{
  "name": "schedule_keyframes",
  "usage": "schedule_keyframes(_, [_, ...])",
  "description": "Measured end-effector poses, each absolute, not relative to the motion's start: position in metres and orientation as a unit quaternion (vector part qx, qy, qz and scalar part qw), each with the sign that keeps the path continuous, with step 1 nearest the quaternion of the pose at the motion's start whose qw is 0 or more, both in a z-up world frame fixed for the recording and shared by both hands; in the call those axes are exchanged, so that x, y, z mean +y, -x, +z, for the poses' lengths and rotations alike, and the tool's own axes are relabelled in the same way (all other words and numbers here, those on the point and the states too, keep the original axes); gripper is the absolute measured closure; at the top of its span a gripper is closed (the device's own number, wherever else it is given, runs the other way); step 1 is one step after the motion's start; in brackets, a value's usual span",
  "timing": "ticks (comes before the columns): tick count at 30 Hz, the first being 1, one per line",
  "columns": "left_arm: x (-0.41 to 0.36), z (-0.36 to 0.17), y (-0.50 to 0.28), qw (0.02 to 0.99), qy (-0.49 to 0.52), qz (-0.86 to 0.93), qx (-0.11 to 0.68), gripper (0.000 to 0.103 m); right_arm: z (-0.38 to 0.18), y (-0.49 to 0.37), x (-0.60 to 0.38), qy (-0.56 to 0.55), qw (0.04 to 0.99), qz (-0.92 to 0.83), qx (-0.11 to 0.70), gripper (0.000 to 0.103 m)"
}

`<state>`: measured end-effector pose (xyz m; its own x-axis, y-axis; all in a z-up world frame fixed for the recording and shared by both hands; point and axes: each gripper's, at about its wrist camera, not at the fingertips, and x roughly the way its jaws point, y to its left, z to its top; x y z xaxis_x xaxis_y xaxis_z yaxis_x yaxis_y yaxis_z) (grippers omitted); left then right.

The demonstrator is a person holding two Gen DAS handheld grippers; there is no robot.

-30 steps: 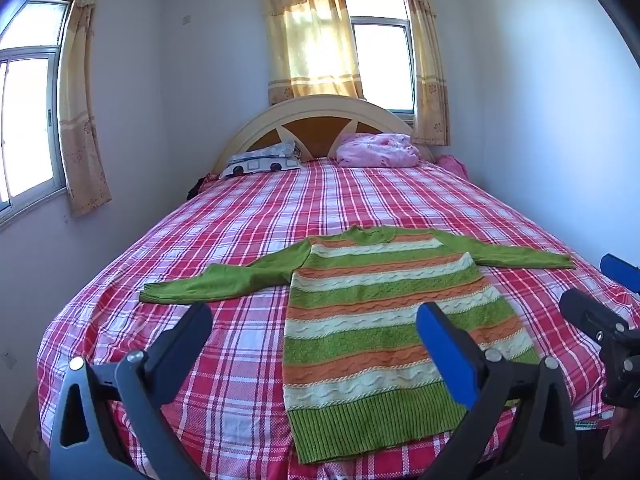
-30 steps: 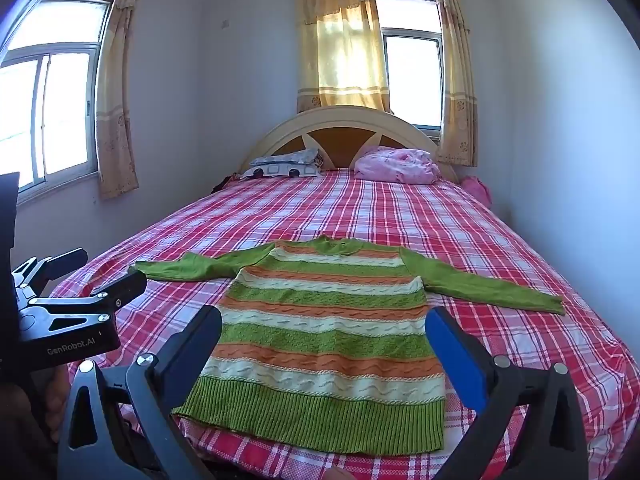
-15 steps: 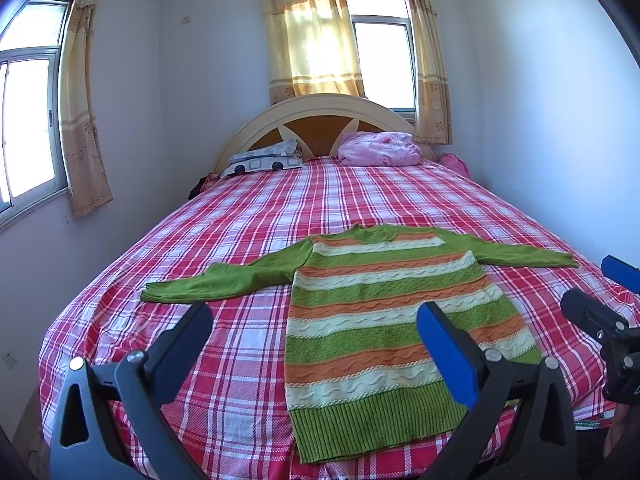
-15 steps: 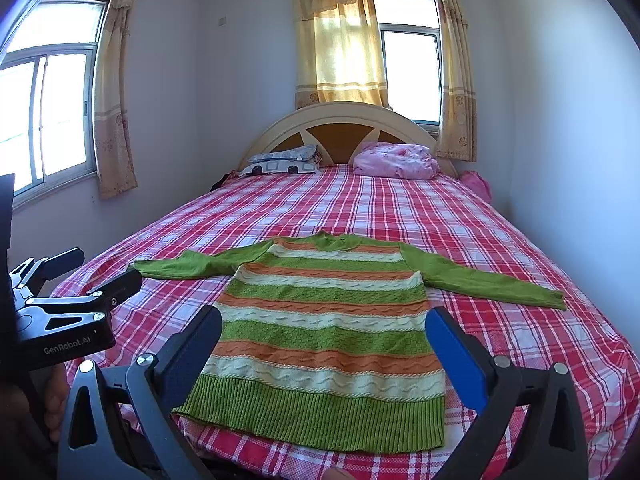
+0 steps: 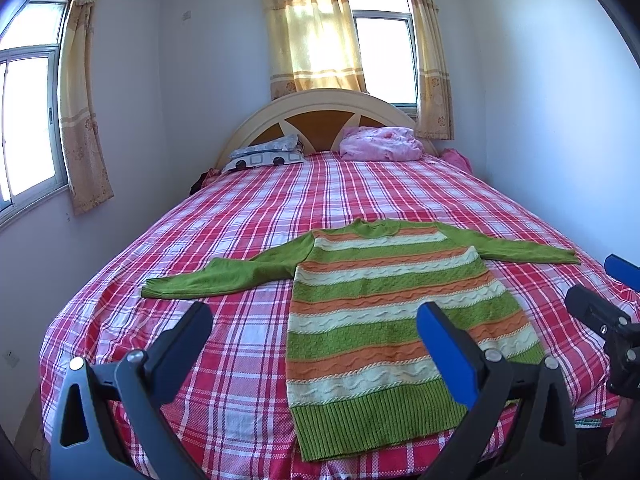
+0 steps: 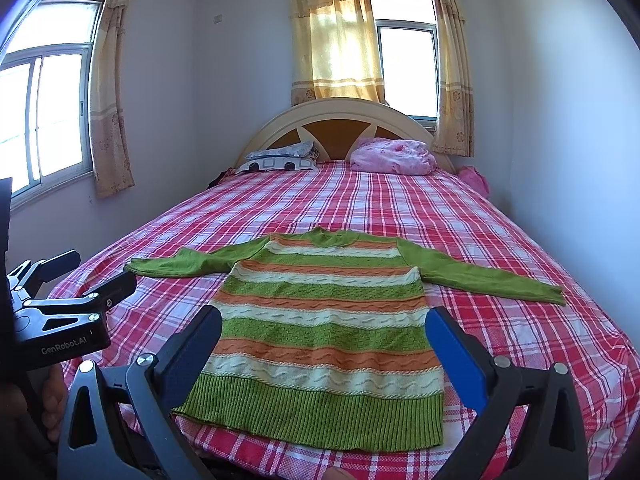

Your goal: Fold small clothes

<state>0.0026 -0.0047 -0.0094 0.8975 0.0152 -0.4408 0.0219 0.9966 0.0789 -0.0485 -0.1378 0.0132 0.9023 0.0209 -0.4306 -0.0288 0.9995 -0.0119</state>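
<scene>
Plaid bed (image 5: 280, 208), pillows (image 5: 264, 156), curtains (image 5: 312, 28)

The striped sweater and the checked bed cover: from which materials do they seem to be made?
The sweater looks like knitted yarn, perhaps wool or acrylic: a ribbed hem, wavy cable rows and a matte, slightly fuzzy surface show. The bed cover looks like thin woven cloth, probably cotton: a fine weave grain shows near the front edge, flat and without shine.

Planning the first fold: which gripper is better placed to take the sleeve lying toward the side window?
Left. The left gripper, open, hangs nearer that sleeve; the right gripper sits over the sweater body.
</scene>
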Motion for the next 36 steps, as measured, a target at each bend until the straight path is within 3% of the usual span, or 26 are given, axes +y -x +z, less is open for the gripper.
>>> schedule_keyframes(36, [-0.0022, -0.0131, -0.0063, 0.972, -0.045, 0.003, 0.229, 0.000, 0.0049, 0.0417, -0.1412, 0.005, 0.971, 0.012, 0.238, 0.001])
